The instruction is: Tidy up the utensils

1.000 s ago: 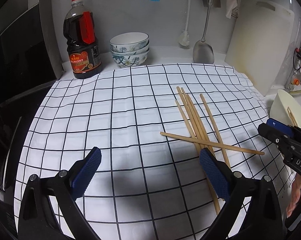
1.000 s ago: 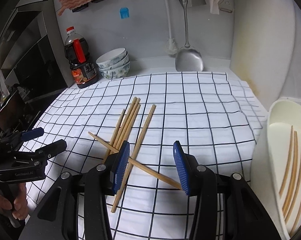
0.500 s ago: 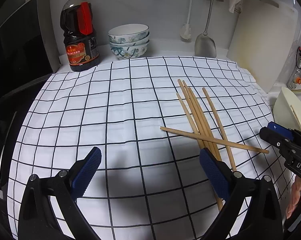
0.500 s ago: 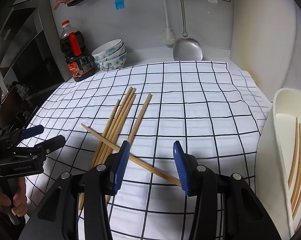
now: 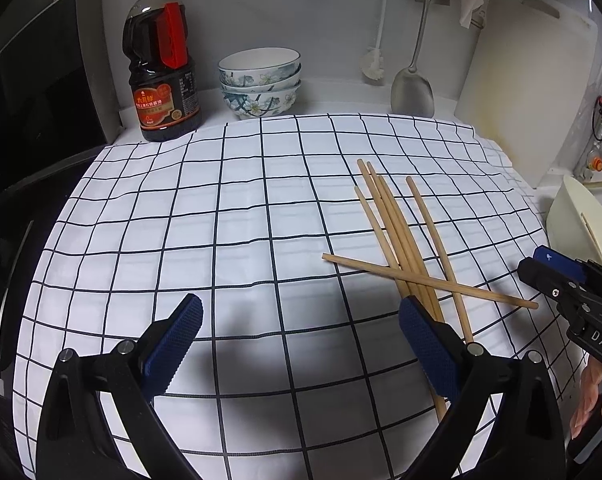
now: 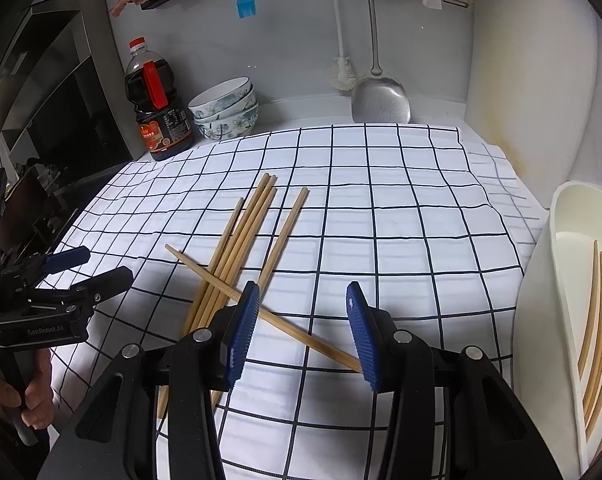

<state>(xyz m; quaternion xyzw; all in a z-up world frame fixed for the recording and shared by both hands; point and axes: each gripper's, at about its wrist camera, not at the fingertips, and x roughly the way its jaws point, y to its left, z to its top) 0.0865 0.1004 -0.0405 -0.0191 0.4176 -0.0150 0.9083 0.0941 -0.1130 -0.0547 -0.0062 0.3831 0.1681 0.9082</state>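
Lying across four chopsticks (image 6: 237, 252), one crossing chopstick (image 6: 261, 312) sits between the open right hand-held gripper (image 6: 303, 332) pads; left hand-held gripper (image 5: 301, 344) open.

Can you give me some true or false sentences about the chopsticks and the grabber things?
1. One chopstick lies crosswise over the other chopsticks on the checked cloth. True.
2. The right hand-held gripper is shut on a chopstick. False: it is open, with the crossing chopstick between its fingers.
3. The cream tray already holds some chopsticks. True.
4. The left hand-held gripper is holding a bowl. False: it is open and holds nothing.
5. The stacked bowls stand beside the soy sauce bottle. True.
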